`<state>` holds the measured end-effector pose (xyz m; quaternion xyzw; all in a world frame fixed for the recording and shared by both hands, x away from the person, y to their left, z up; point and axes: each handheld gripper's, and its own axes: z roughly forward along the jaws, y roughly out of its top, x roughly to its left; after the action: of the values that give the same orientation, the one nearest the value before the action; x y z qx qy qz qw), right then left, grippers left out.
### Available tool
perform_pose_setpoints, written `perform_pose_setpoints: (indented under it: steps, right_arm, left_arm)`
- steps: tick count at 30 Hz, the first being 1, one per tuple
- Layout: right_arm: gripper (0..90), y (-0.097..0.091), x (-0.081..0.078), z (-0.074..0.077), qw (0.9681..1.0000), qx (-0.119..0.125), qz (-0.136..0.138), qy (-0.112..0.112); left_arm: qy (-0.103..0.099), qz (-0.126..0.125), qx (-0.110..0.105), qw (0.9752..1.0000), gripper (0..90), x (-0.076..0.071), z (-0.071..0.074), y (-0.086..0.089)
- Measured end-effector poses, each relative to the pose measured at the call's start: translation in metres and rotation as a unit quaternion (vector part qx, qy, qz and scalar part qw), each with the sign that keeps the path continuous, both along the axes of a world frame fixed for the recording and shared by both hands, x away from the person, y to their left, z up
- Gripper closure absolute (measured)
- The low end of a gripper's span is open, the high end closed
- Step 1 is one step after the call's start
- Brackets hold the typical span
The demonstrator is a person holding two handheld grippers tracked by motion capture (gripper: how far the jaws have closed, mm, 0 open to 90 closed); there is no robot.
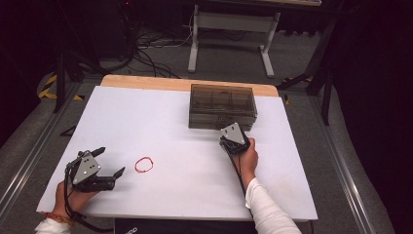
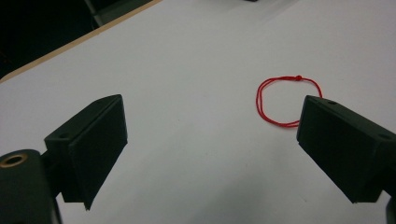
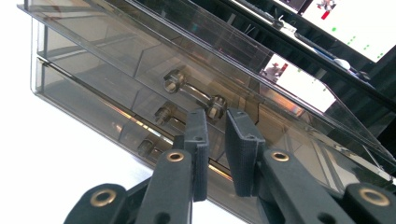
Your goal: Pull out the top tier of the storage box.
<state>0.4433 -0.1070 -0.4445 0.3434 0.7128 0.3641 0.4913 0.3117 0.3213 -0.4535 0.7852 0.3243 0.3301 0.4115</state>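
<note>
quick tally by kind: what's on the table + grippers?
Red string loop: 1
Smoky clear drawer box: 1
Grippers: 2, left gripper with jaws wide apart, right gripper at the box front with jaws nearly closed
Total: 4

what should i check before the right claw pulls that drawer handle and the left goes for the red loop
1. Right claw lined up with a drawer handle on the smoky clear box: ok, jaws point at the front.
2. Jaws closed on the handle: not ok, narrow gap, nothing between them.
3. Which drawer is targeted: cannot tell.
4. Left claw open: ok, jaws wide apart.
5. Red string loop centred between the left jaws: not ok, it lies by one jaw.
6. White tabletop in front of the box free for the drawer: ok.
</note>
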Motion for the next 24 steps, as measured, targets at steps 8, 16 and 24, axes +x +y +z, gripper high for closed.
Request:
perform_pose_setpoints:
  steps: [8,16,24]
  right_arm:
    - [86.6,-0.009,-0.004,0.011,0.9984,0.034,0.039,0.024]
    - [90.0,-0.035,-0.004,0.046,0.9937,0.064,0.067,0.063]
    - [90.0,-0.079,0.018,0.06,0.9875,0.106,0.039,0.109]
  left_arm:
    - [-0.001,0.002,-0.005,1.0,9.5,-0.001,0.0,0.001]
    - [0.002,0.001,-0.004,1.0,9.6,-0.001,0.0,0.001]
    - [0.005,0.003,0.0,1.0,9.6,0.001,-0.001,0.0]
